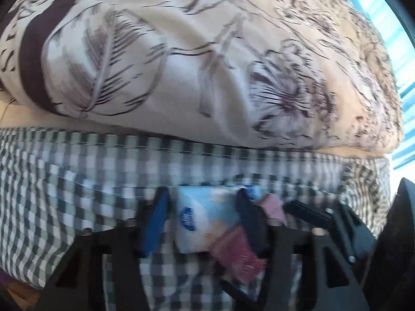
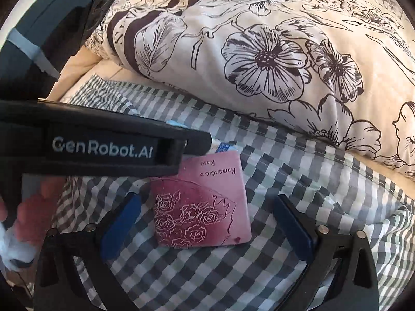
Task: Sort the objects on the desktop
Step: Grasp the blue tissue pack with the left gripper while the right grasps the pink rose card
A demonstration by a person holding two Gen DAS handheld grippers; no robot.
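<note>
Grey-and-white checked cloth (image 2: 298, 176) covers the working surface, and behind it lies a bulky cream quilt printed with dark outlined flowers (image 2: 272, 59).

On the checked cloth rests a flat pink square card with a rose drawing and the words "Romantic Rose" (image 2: 202, 207). It lies between the two blue-padded fingers of the right gripper (image 2: 205, 223), whose jaws stand wide apart with clear gaps on both sides of the card, so this tool holds nothing.

From the left of the right wrist view, the black body of the left gripper, lettered "GenRobot.AI", crosses over the cloth, and its tip reaches just past the far left corner of the pink card. A hand (image 2: 33, 207) shows blurred at the lower left edge beneath it.

The left wrist view is smeared, yet the left gripper (image 1: 202, 220) there has its blue-padded fingers closed in on a small pale blue and white soft packet with a round blue logo (image 1: 205, 217), which fills the space between them. That packet looks like a pocket tissue pack, though the blur makes this uncertain. It lies low over the checked cloth (image 1: 77, 181), and the pink card (image 1: 238, 254) overlaps its near right corner. The flowered quilt (image 1: 181, 64) fills the upper part of that view.
</note>
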